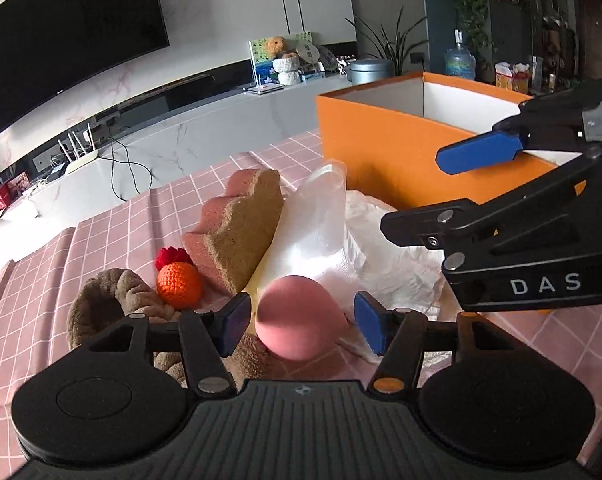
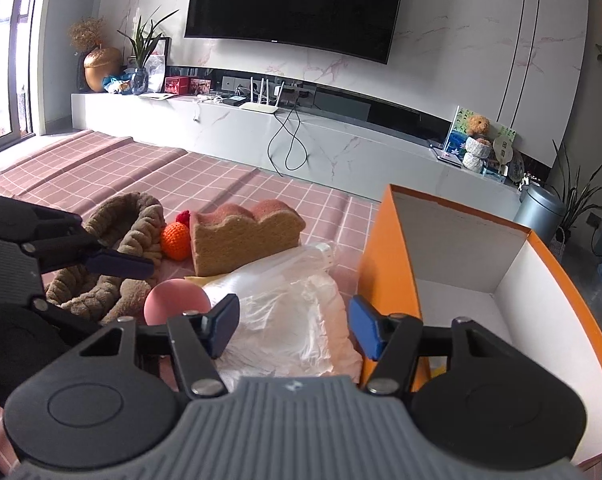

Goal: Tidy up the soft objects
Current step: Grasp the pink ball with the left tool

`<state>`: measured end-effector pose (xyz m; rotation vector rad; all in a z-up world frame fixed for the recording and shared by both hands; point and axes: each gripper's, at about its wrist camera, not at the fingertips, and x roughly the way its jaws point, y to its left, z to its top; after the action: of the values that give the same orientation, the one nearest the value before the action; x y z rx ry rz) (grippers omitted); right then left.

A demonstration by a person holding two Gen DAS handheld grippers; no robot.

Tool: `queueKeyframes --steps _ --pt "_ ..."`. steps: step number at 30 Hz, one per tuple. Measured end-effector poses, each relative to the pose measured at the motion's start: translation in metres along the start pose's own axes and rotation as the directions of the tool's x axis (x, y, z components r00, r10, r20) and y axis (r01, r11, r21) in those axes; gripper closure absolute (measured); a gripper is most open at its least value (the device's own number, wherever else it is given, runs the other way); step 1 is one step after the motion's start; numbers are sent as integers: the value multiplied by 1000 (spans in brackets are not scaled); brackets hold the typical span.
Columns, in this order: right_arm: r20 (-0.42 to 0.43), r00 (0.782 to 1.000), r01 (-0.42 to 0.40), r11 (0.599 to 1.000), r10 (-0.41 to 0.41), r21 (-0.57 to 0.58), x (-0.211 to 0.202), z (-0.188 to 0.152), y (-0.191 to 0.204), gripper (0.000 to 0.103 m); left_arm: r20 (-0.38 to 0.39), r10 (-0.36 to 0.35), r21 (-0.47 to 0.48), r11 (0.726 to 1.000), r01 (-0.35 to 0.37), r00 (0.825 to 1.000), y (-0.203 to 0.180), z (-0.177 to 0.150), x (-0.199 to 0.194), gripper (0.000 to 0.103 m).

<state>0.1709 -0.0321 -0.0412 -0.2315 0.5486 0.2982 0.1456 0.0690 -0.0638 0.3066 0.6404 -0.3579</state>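
Beside orange box (image 2: 385, 248) on table (image 2: 101, 168) | left tongs (image 1: 303, 322) parted astride pink ball (image 1: 297, 316), contact unclear | right tongs (image 2: 289, 326) parted over white bag (image 2: 301, 320) | ball half-hidden.

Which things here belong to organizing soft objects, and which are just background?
Job: pink ball, orange crochet ball, sponge, brown plush, white plastic bag, orange box.
Background: TV, router, teddy bear.
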Motion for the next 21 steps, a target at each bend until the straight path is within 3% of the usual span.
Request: queueKeyframes --steps 8,17,21 --pt "-24 999 -22 1000 22 12 15 -2 3 43 -18 -28 -70 997 27 999 8 -8 11 50" --pt "-10 1000 -22 999 23 42 19 7 0 43 -22 -5 -193 981 1 1000 27 3 -10 52" --pt "25 999 -21 999 20 33 16 20 1 43 0 -14 -290 957 13 1000 45 7 -23 52"
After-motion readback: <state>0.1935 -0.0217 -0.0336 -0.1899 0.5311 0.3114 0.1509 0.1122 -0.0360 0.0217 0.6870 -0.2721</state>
